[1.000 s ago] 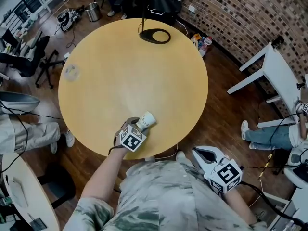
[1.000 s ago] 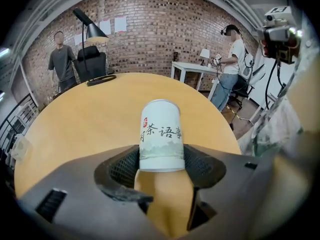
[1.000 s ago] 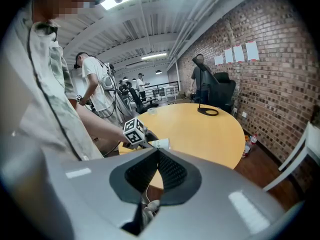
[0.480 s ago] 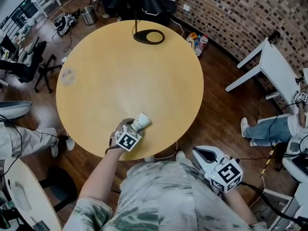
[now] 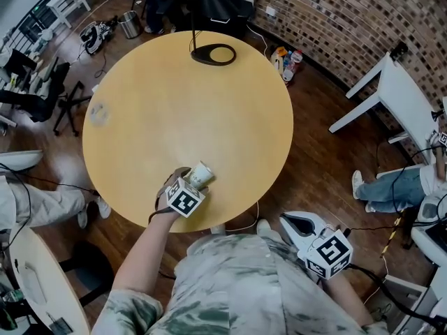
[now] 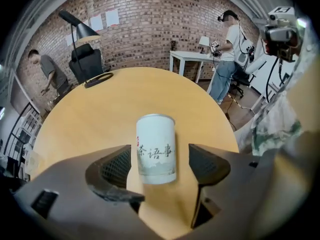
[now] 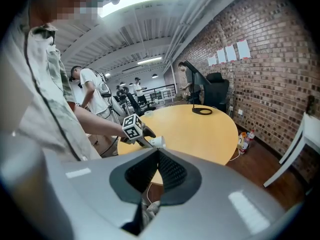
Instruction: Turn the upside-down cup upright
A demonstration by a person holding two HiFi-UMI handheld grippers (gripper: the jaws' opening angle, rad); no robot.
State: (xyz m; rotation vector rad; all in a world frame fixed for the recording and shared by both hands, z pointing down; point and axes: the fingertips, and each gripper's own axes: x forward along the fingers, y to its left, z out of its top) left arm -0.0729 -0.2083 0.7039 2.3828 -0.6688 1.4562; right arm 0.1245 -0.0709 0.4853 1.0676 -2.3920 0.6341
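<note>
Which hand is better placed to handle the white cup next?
Left. The left tongs are opening with the white lettered cup between them; the right tongs, shut, hang off the round wooden table.

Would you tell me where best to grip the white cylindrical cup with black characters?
Grip the white cylindrical cup across its mid-wall, coming from the near edge of the round tan table: it stands on end, straight-sided. The left gripper, jaws opening, straddles it.

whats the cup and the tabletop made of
Cup: probably glazed ceramic, white and smooth with black printed characters, though paper can't be ruled out. Tabletop: pale wood or wood-look laminate, evenly coloured, with a satin finish and a soft patch of glare.
</note>
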